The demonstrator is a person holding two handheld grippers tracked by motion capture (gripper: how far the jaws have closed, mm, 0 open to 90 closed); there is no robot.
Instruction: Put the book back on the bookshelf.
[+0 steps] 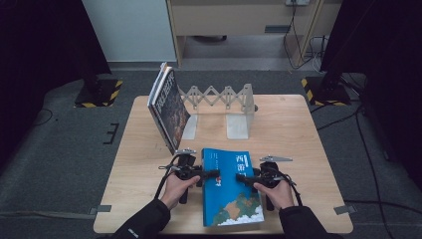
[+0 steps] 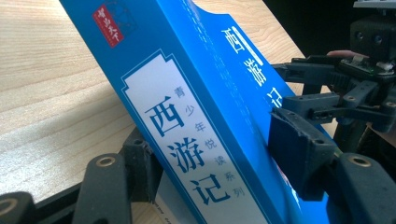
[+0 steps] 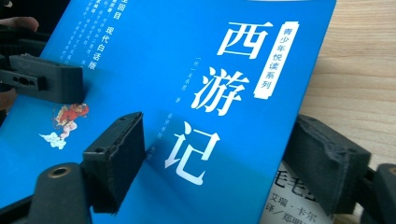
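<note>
my left gripper (image 1: pixel 211 174): jaws part-open, one on each face of the blue paperback book (image 1: pixel 231 185), at its 9 o'clock edge; press unclear
my right gripper (image 1: pixel 242 179): same, 3 o'clock edge
book: flat, near edge of wooden table (image 1: pixel 134 164)
far, 11 o'clock: dark books (image 1: pixel 168 107) leaning on grey expanding bookend (image 1: pixel 219 99)

The book (image 1: pixel 230 186) is a thick blue paperback, closed, front cover up. Large white Chinese characters run down the cover, and a small red-clad figure on a cloud sits at mid-cover. Along the lower edge is a green-and-brown landscape with white clouds. A white panel on the blue spine (image 2: pixel 187 140) carries dark blue characters, with a red seal above it. The book lies at the near middle of the tabletop (image 1: pixel 298 129), its spine toward the left. In the left gripper view the spine edge looks tilted up off the wood.
</note>
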